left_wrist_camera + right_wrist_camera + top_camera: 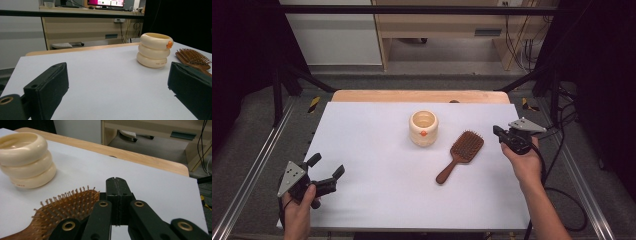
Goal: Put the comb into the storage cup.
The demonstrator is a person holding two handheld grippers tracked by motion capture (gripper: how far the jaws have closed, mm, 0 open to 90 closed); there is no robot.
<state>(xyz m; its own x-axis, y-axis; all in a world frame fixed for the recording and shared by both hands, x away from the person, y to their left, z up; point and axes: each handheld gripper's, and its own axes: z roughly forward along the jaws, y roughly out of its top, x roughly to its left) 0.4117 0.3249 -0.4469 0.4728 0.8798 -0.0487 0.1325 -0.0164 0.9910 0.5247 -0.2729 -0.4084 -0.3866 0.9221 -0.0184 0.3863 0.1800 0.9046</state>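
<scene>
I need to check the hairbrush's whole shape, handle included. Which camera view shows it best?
The high view: the hairbrush lies whole on the table, bristles up, handle toward the person. The right gripper view shows its bristled head close beside the shut right claw, handle cut off. The left gripper view shows part of the head.

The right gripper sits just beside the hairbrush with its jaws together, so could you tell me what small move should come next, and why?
Probably open the right gripper: its jaws are shut with nothing between them, just beside the hairbrush, which lies bristles-up and untouched on the table.
</scene>
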